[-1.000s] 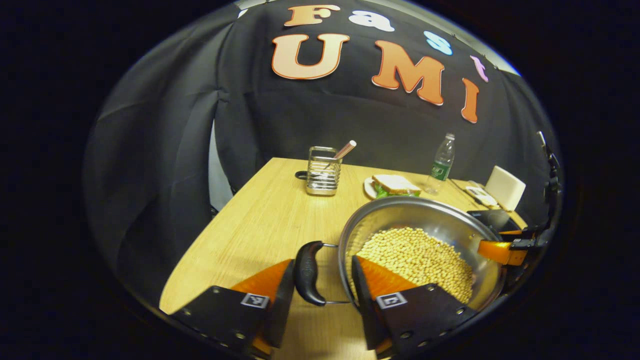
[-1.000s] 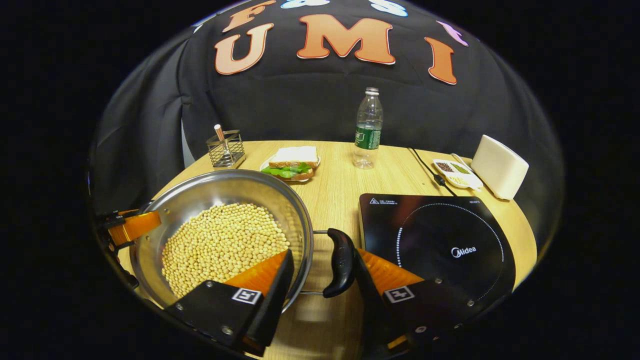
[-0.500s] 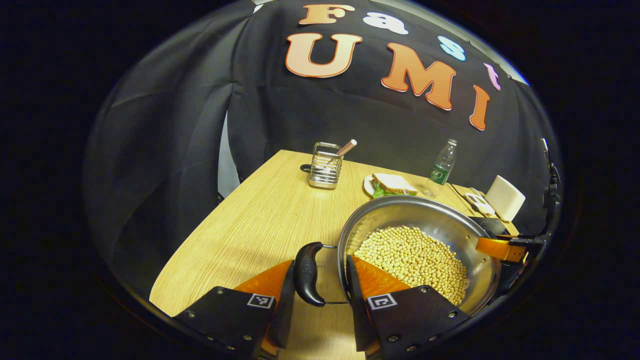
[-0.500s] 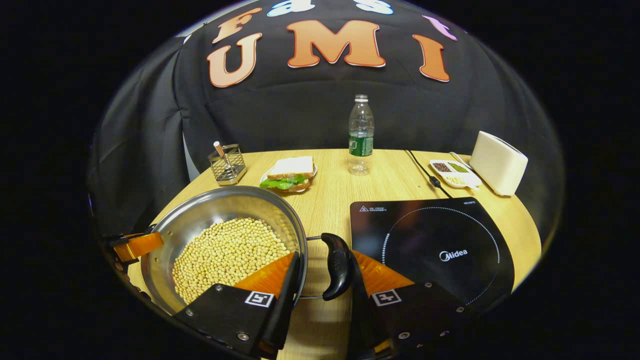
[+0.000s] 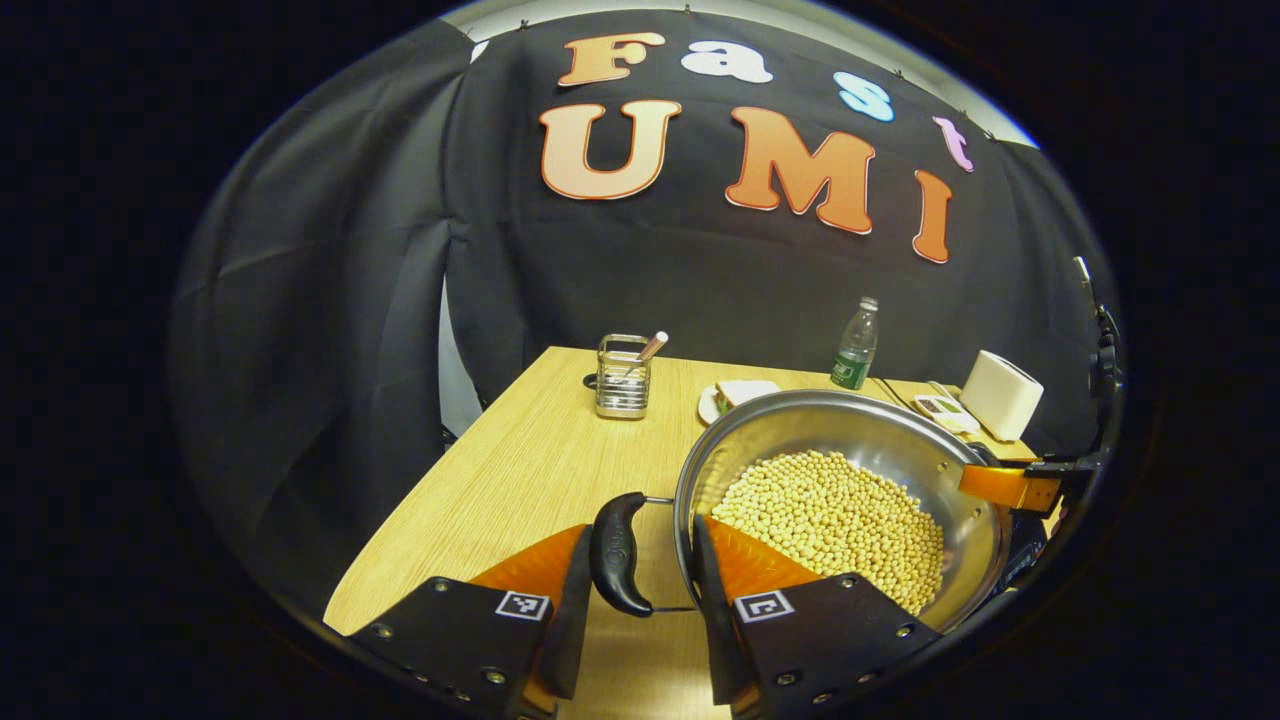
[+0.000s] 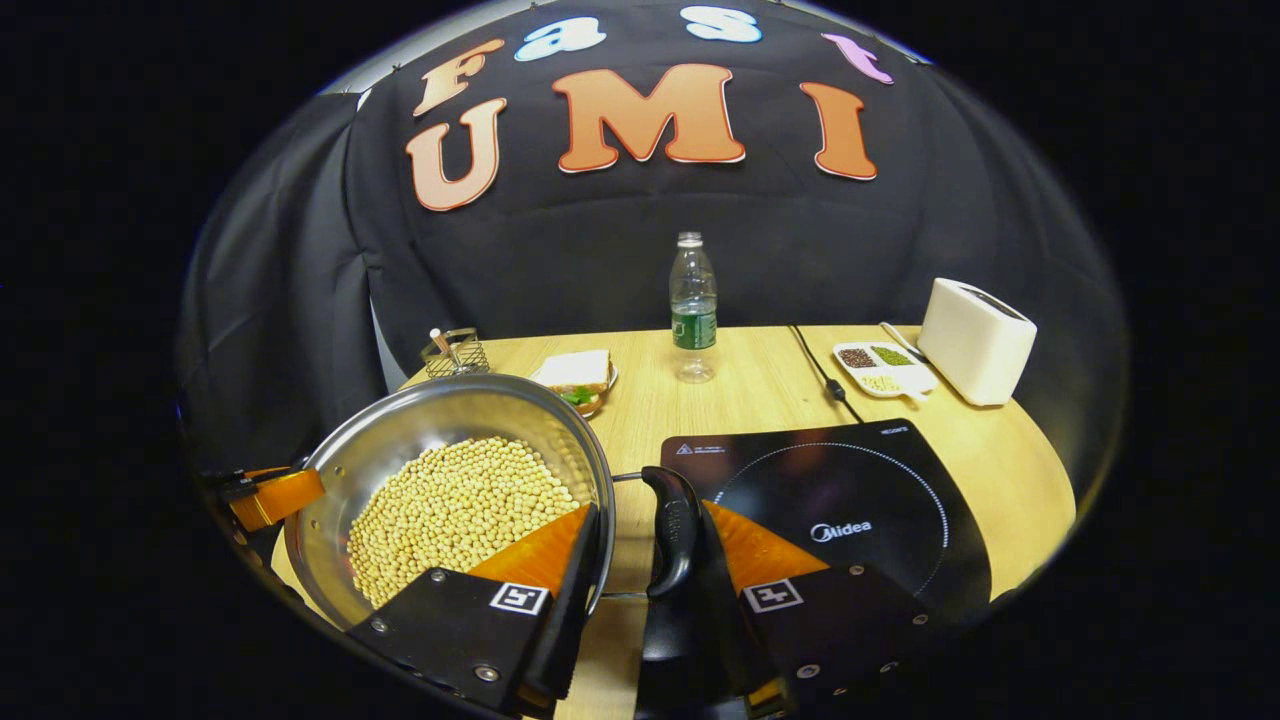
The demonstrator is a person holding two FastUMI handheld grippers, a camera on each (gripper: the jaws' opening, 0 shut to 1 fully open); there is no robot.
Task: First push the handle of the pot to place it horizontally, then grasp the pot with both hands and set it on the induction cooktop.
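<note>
— Seemingly mid-carry: the left gripper (image 5: pixel 632 560) has its jaws closed around the pot's left handle (image 5: pixel 617 551), one finger outside the black grip and the other inside the rim. And the other side?

— Likewise. The right gripper (image 6: pixel 640 545) has its jaws clamped on the right handle (image 6: pixel 674 530), with one finger over the pot (image 6: pixel 455 470) wall. Both handles lie level, and the steel pot, holding a bed of soybeans (image 6: pixel 450 510), hangs between the two grippers.

— Where is it relative to the induction cooktop (image 6: pixel 860 500)?

— Just to the cooktop's left, apparently lifted off the worktop (image 6: pixel 760 385), with the right handle already over the near left corner of the glass. Behind the cooktop stand a water bottle (image 6: pixel 692 310) and a white toaster (image 6: pixel 975 340).

— What might go wrong?

— If one hand rises or travels faster than the other, the pot could tilt and shed beans. A handle may also pivot on its wire, letting the pot swing or land off-centre.
</note>
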